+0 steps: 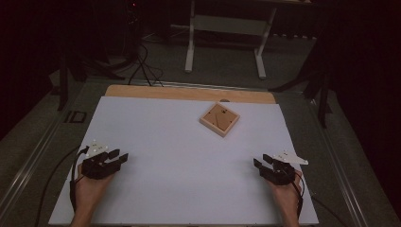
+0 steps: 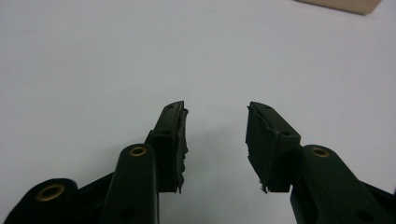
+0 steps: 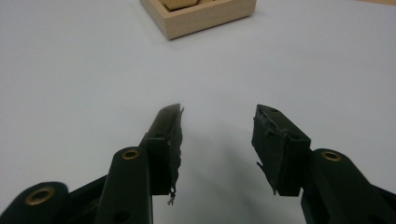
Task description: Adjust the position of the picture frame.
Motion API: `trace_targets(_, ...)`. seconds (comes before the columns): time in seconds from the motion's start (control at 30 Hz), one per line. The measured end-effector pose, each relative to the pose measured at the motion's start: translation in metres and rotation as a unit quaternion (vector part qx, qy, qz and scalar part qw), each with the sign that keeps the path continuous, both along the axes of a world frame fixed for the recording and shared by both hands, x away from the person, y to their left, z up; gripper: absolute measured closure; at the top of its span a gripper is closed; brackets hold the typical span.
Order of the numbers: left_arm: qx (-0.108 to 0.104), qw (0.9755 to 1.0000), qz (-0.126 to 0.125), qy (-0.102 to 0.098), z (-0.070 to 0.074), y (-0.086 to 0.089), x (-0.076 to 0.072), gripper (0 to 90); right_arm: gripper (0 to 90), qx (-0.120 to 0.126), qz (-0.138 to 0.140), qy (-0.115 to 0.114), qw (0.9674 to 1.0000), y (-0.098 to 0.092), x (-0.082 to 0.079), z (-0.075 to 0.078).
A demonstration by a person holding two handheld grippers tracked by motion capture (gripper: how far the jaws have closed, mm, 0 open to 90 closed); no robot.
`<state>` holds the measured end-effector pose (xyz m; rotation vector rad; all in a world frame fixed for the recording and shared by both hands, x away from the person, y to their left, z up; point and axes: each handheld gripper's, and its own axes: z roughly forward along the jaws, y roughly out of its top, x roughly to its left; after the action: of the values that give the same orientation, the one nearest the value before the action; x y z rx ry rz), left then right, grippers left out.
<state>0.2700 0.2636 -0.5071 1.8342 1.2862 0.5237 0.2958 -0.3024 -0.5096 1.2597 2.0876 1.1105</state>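
High view: a wooden box sits on the white surface. Nearer than the box, the left tool and right tool rest apart, both spread wide, holding nothing.

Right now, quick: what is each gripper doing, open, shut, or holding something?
Left gripper: open, holding nothing, over the white sheet.
Right gripper: open, holding nothing.

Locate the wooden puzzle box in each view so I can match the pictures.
High view: wooden puzzle box right of centre, far half of the white sheet.
Left gripper view: a corner at the top right edge.
Right gripper view: top centre.
Shared landmark: the white sheet.
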Motion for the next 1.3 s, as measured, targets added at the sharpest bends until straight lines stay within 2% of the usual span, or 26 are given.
trace_targets(0.13,-0.016,0.9997,0.016,-0.007,0.002,0.002,0.000,60.9,52.1,-0.008,0.001,0.003,1.0000,0.002,0.000,-0.002)
trace_targets(0.2,-0.015,0.9997,0.016,-0.014,0.003,0.004,-0.001,61.7,52.1,-0.012,0.002,0.003,0.9999,0.003,0.001,-0.002)
trace_targets(0.33,-0.001,0.9998,0.009,-0.019,0.003,0.006,-0.002,62.4,52.1,-0.015,0.006,0.002,0.9999,0.006,0.001,-0.002)
trace_targets(0.4,0.003,0.9997,0.002,-0.023,0.002,0.007,-0.002,62.2,52.1,-0.017,0.008,0.000,0.9998,0.007,0.001,-0.002)
trace_targets(0.53,0.024,0.9990,-0.015,-0.035,0.001,0.006,-0.002,62.4,52.6,-0.021,0.007,-0.001,0.9998,0.009,0.001,-0.002)
trace_targets(0.63,0.030,0.9984,-0.029,-0.038,-0.001,0.005,-0.001,62.8,54.3,-0.020,0.008,-0.004,0.9998,0.009,0.000,-0.002)
trace_targets(0.83,0.039,0.9974,-0.030,-0.052,-0.001,0.004,-0.001,63.2,58.0,-0.023,0.019,-0.006,0.9995,0.013,0.000,-0.002)
trace_targets(1.0,0.029,0.9987,-0.020,-0.037,-0.001,0.005,0.000,60.5,61.4,-0.024,0.026,-0.007,0.9994,0.018,-0.001,-0.002)
trace_targets(1.07,0.013,0.9993,-0.019,-0.031,-0.002,0.006,0.001,58.6,62.5,-0.022,0.025,-0.007,0.9994,0.020,-0.001,-0.001)
trace_targets(1.23,-0.007,0.9993,-0.020,-0.031,-0.001,0.007,0.001,58.2,64.6,-0.014,0.022,-0.012,0.9996,0.021,-0.002,0.001)
trace_targets(1.3,-0.006,0.9994,-0.020,-0.027,-0.001,0.007,0.001,57.3,65.4,-0.012,0.021,-0.014,0.9996,0.022,-0.003,0.002)
